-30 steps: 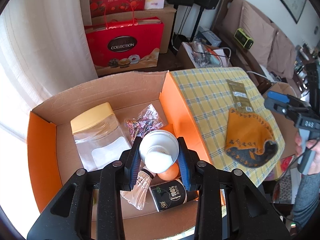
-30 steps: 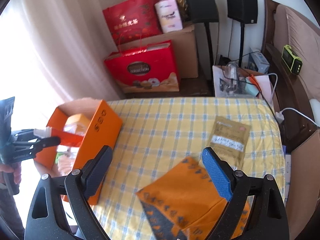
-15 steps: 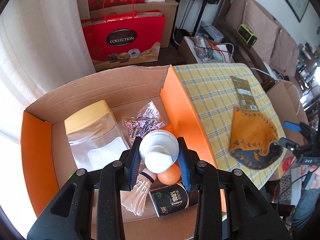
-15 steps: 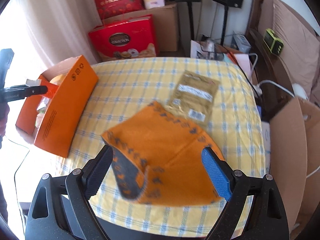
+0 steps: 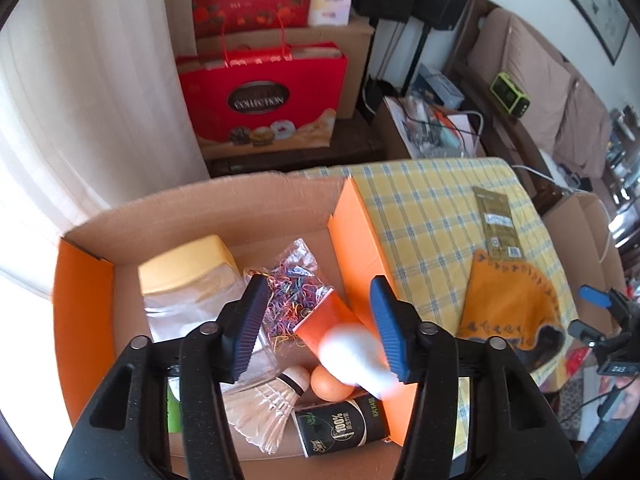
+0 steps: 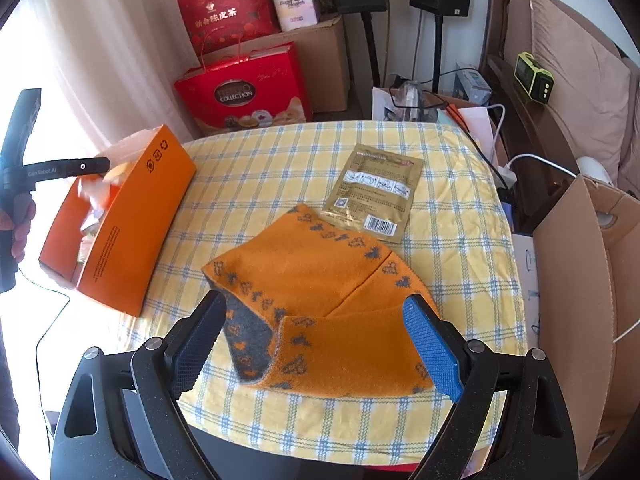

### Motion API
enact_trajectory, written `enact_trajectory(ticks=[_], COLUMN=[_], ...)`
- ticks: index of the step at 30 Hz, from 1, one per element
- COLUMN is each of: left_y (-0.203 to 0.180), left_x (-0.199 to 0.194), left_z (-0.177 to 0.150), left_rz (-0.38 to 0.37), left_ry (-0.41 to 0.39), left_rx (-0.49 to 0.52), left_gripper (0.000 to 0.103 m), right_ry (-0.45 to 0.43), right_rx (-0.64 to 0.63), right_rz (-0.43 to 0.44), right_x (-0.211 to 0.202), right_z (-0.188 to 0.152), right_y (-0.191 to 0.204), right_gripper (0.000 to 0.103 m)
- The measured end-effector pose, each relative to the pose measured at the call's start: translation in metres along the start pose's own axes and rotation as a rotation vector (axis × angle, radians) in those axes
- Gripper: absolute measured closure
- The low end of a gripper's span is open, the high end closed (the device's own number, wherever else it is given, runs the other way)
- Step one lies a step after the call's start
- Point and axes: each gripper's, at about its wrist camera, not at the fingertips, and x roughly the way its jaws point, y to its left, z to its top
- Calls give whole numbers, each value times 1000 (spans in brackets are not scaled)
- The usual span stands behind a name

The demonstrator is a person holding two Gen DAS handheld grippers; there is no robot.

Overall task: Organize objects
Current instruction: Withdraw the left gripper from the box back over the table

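With both sets of fingers wide open and holding nothing, I read the hat [image 6: 320, 304] as soft and floppy; I'd pinch its folded brim with right gripper [image 6: 320, 344].

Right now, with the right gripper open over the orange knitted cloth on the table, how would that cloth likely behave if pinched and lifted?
The orange knitted cloth would probably go floppy and drape, since it lies folded flat with a corner turned back showing grey. It looks light for its size. Its knit should grip rather than slip. Dragged, it might nudge the gold packet touching its far edge, or ruck the checked tablecloth.
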Motion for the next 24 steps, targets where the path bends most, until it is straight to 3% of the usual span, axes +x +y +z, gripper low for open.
enact_trajectory(ticks=[3, 8, 14, 17, 24], left_y=[-6, -26, -59, -77, -113], left_x=[-13, -28, -42, -41, -30], left_z=[-3, -10, -19, -22, -27], left_rz=[23, 26, -56, -96, -109], left_ry=[-54, -99, -138, -134, -136], left_rx=[3, 43, 62, 80, 107], left_gripper=[38, 32, 7, 1, 1], right_ry=[-12, -18, -38, -46, -67], right_rx=[13, 20, 29, 36, 54], right_rz=[2, 3, -11, -20, -50], right_x=[-2, -4, -6, -7, -9], right_z=[1, 2, 5, 7, 11], right_y=[-3, -4, -6, -8, -15], right_gripper=[11, 11, 11, 11, 8])
